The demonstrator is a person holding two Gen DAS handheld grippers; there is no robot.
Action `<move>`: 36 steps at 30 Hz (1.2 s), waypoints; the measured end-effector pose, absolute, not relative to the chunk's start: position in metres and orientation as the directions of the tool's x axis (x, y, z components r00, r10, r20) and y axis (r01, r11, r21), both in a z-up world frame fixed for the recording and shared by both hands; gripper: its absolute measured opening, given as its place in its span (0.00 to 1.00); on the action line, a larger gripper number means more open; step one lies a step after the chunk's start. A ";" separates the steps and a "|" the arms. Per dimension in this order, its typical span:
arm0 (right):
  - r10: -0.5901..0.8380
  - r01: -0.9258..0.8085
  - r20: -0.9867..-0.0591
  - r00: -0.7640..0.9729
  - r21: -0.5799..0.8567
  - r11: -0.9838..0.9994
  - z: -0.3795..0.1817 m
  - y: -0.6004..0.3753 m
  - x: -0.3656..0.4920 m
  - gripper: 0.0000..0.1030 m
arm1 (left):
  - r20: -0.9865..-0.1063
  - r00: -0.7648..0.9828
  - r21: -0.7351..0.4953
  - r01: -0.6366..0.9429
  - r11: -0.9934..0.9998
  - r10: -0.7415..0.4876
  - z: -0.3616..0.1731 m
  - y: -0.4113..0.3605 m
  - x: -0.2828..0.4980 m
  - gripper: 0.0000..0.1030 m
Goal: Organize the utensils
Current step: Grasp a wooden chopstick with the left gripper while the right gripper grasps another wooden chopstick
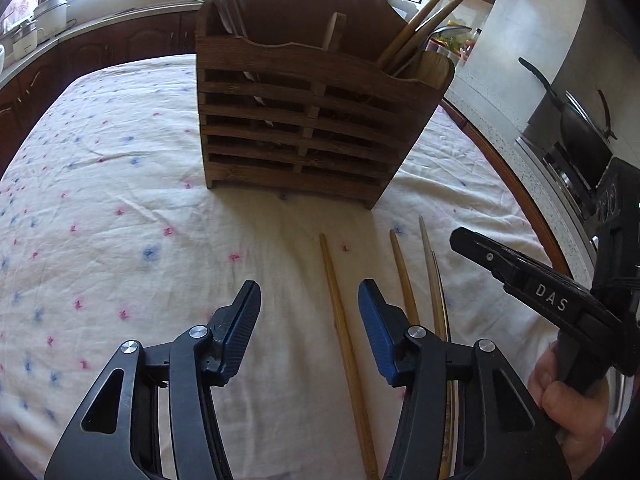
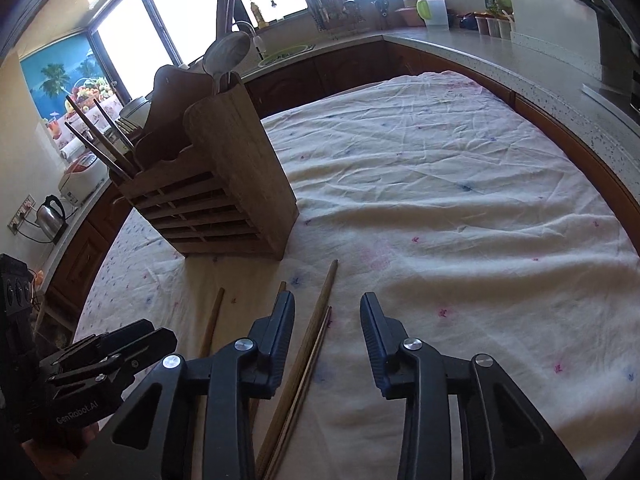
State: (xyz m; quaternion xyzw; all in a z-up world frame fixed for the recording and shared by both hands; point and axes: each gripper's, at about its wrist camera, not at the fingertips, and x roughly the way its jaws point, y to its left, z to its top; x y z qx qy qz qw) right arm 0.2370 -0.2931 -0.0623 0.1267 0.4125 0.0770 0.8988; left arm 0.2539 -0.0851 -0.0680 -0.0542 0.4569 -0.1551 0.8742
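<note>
Black gripper (image 1: 308, 320); blue ribbed pads (image 1: 370, 320)

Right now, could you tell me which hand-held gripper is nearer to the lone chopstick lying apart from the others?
Left. The left hand-held gripper straddles the lone chopstick, open. The right hand-held gripper is off to its right, over the other chopsticks.

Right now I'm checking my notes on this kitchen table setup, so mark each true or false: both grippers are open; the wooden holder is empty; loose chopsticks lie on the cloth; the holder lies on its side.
1. Both the left gripper and the right gripper are open and hold nothing. True.
2. The slatted wooden utensil holder is empty. False: utensils stand in it.
3. Loose wooden chopsticks lie on the white flower-printed tablecloth. True.
4. The holder lies on its side. False: it stands upright.
</note>
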 end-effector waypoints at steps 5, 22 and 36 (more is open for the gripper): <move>0.236 -0.053 -0.753 0.615 0.259 0.964 -0.070 -0.284 0.261 0.27 | -0.803 0.497 -0.231 0.250 0.940 -0.329 -0.074 -0.095 0.266 0.40; 0.195 -0.056 -0.779 0.596 0.202 0.978 -0.083 -0.275 0.275 0.07 | -0.812 0.487 -0.198 0.287 0.937 -0.321 -0.083 -0.107 0.281 0.05; 0.299 -0.104 -0.639 0.709 0.325 0.940 -0.014 -0.284 0.225 0.05 | -0.676 0.605 -0.332 0.258 0.907 -0.420 -0.017 -0.042 0.232 0.05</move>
